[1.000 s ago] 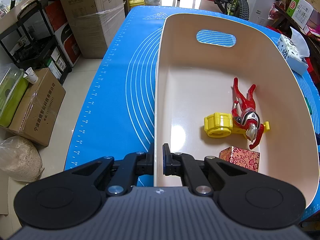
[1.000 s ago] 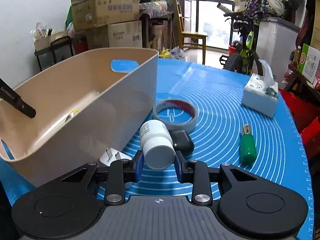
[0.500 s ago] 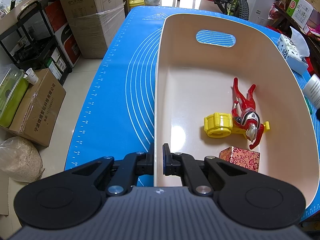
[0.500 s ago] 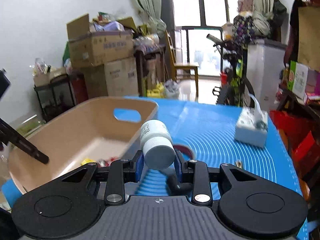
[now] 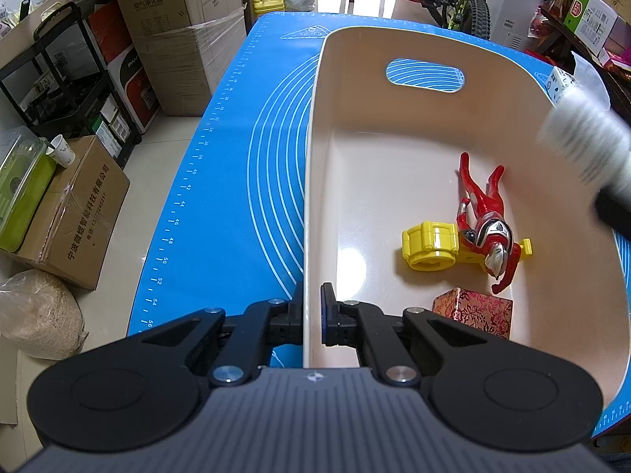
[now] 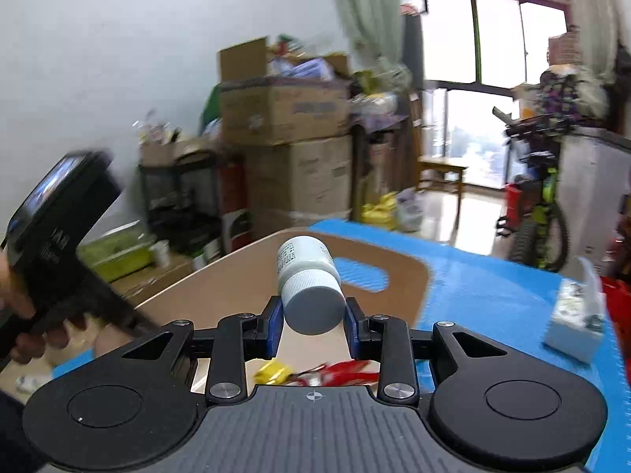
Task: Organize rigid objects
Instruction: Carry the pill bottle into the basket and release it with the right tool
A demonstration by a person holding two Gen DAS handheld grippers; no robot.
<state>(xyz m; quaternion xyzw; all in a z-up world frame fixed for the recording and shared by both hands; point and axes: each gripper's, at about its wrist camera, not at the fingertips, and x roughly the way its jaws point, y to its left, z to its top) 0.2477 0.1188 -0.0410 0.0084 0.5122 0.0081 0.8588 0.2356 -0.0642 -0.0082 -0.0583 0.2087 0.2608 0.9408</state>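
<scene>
Left gripper (image 5: pixel 312 311) pinches the near wall of the bin (image 5: pixel 430 41), one jaw outside, one inside, closed tight on the rim. Bin sits on the blue mat (image 5: pixel 244 165).

Right gripper (image 6: pixel 313 325) is clamped on a white bottle (image 6: pixel 309 287), held by the ribbed cap end, body pointing away from the camera. It hangs in the air above the bin's right side. From the left wrist view the bottle (image 5: pixel 583 146) shows as a smeared white shape over the far right rim, so it is in motion.

Already in the bin: red figure (image 5: pixel 487 220), yellow toy (image 5: pixel 430 246), patterned red box (image 5: pixel 473 309), all grouped toward the near right.

Step in hand, as I judge it: dropping the bottle into the bin. To do it well, bring it down low over the bare floor toward the handle slot (image 5: pixel 424 75), clear of the figure, then open the jaws; a release from height would let a round bottle bounce or roll into the toys. Left grip should keep the bin from sliding.

Hard to make out: bottle label unreadable; right view blurred throughout. The bin floor below the right gripper is mostly hidden behind its body; only scraps of yellow and red show. Tissue box (image 6: pixel 574 325) at the right is smeared. Other loose items on the mat are out of view.
</scene>
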